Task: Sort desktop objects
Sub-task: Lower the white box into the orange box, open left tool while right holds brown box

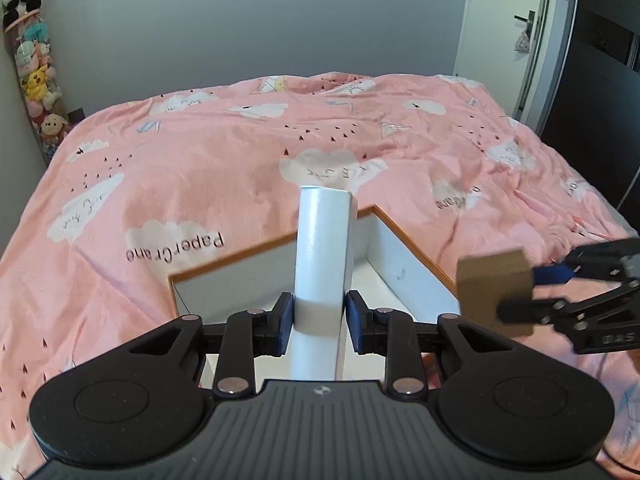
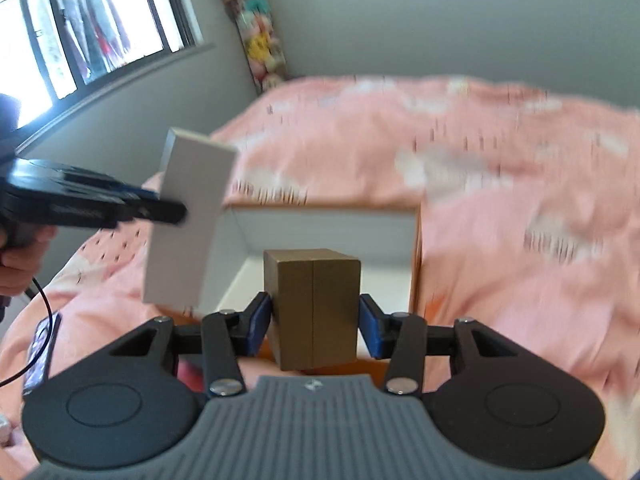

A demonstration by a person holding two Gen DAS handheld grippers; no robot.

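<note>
My left gripper [image 1: 319, 320] is shut on a tall white box [image 1: 324, 248], held upright above an open white tray with an orange rim [image 1: 412, 248] that lies on the bed. To its right, my right gripper [image 1: 520, 292] holds a brown cardboard box [image 1: 494, 284] in the air beside the tray's right wall. In the right wrist view, the right gripper [image 2: 316, 326] is shut on the brown box [image 2: 314, 304] over the tray [image 2: 332, 228]. The white box [image 2: 188, 216] hangs tilted at the left in the left gripper [image 2: 160, 204].
A pink duvet [image 1: 220, 168] with cloud prints covers the bed around the tray. A column of plush toys [image 1: 36, 80] stands in the far corner, and a door [image 1: 504, 32] is at the back right. A hand [image 2: 20, 264], a cable and a dark flat device [image 2: 42, 356] are at the left.
</note>
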